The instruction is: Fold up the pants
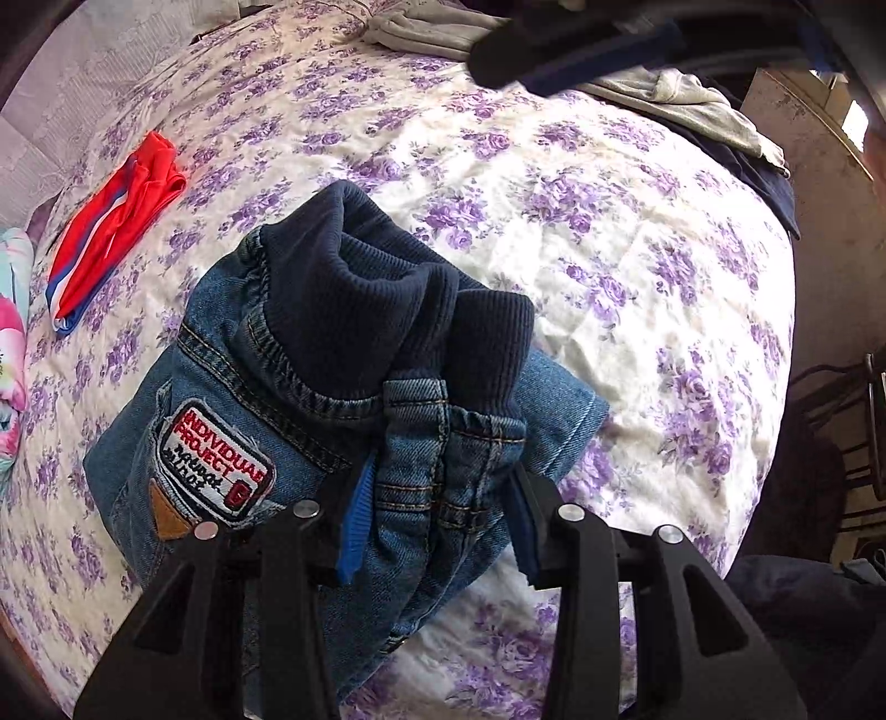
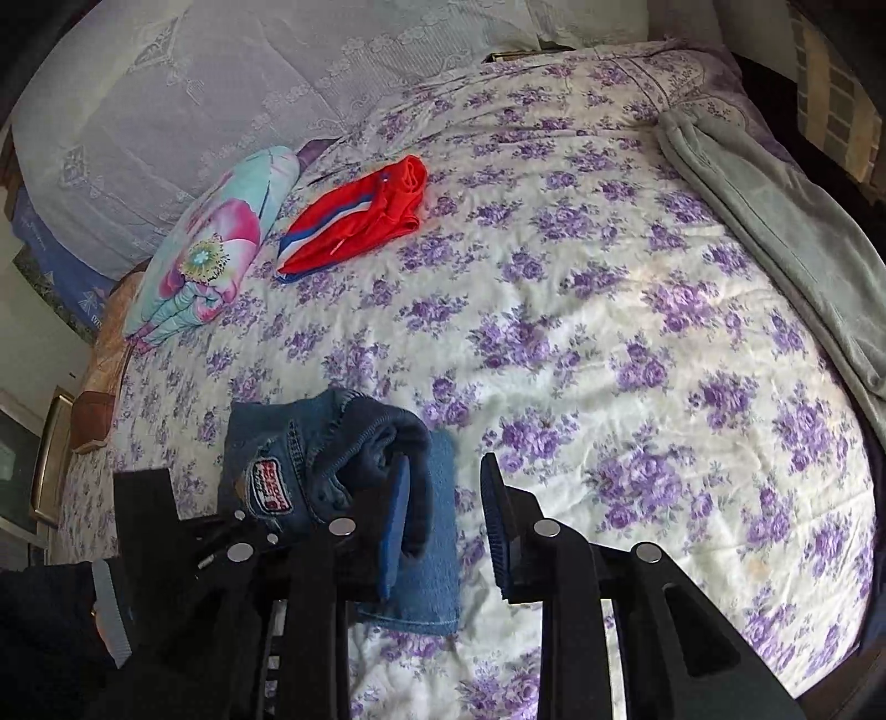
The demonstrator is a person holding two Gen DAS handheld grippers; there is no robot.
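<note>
Small blue denim pants (image 1: 266, 421) with a dark ribbed waistband and a sewn patch are bunched up over the flowered bedspread (image 1: 581, 232). My left gripper (image 1: 437, 515) is shut on a thick fold of the denim near the waistband and holds the bundle up. In the right wrist view the same pants (image 2: 332, 471) sit at lower left, with a denim leg lying on the bed below. My right gripper (image 2: 443, 526) is open and empty beside the pants; its left finger is close to the waistband. It also shows at the top of the left wrist view (image 1: 554, 50).
Folded red shorts (image 2: 360, 216) lie farther up the bed. A flowered pillow (image 2: 210, 243) and lace-covered pillows (image 2: 194, 99) are at the head. Grey-green clothing (image 2: 775, 221) lies along the right edge. Grey and dark clothes (image 1: 692, 105) pile at the bed's far corner.
</note>
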